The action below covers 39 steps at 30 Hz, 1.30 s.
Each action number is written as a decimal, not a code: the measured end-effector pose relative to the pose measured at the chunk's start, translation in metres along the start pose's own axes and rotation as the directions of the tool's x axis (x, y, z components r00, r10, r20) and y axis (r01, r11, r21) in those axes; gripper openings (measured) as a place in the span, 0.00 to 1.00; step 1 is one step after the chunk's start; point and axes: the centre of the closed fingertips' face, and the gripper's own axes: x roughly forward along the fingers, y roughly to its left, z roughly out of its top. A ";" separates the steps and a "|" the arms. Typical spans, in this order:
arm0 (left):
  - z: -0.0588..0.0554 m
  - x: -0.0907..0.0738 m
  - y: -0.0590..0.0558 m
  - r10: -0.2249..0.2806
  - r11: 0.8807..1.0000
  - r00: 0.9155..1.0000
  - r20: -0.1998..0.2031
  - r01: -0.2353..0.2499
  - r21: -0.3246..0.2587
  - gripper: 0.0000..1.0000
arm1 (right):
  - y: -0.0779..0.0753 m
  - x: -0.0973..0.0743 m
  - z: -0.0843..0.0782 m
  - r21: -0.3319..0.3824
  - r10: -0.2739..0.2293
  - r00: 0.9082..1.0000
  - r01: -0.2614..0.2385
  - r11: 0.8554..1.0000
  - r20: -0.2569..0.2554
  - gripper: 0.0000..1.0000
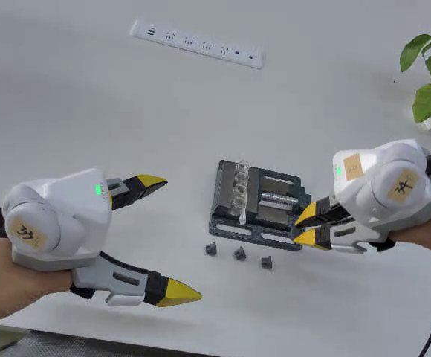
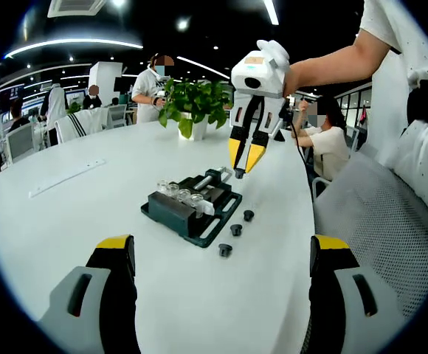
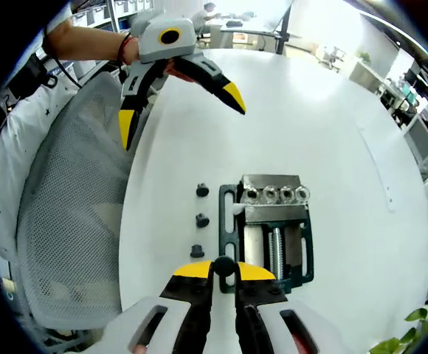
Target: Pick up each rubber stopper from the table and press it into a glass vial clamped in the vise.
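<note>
Vise sits dead centre on the white surface, and a row of four clear glass vials stands clamped upright at its 9 o'clock end (what is inside them is too small to tell). At 6 o'clock of the vise, three loose stoppers lie in a line on the surface, apart from one another and near the vise base. Over at 3 o'clock the right gripper hangs just beside the vise, fingers narrow and pinching a dark held stopper between the yellow tips. The vise's screw lies between those tips and the vial row. At 9 o'clock the left gripper is well apart from the vise, fingers spread wide, empty. A power strip lies at 11 o'clock on the far side, and plant leaves show at 2 o'clock.
</note>
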 end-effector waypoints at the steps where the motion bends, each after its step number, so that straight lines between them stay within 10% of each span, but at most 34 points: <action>1: 0.000 0.000 0.001 0.000 1.000 1.000 0.001 0.000 0.001 0.98 | -0.004 -0.003 0.006 0.001 -0.005 1.000 0.005 1.000 0.010 0.07; 17: -0.001 -0.003 0.007 0.007 1.000 1.000 0.012 -0.007 0.008 0.98 | -0.052 -0.006 0.060 -0.065 -0.021 0.999 0.024 0.998 0.043 0.07; 39: 0.002 -0.002 0.016 0.022 1.000 0.999 0.045 -0.021 -0.018 0.98 | -0.086 0.027 0.066 -0.078 -0.001 1.000 0.002 0.997 0.002 0.06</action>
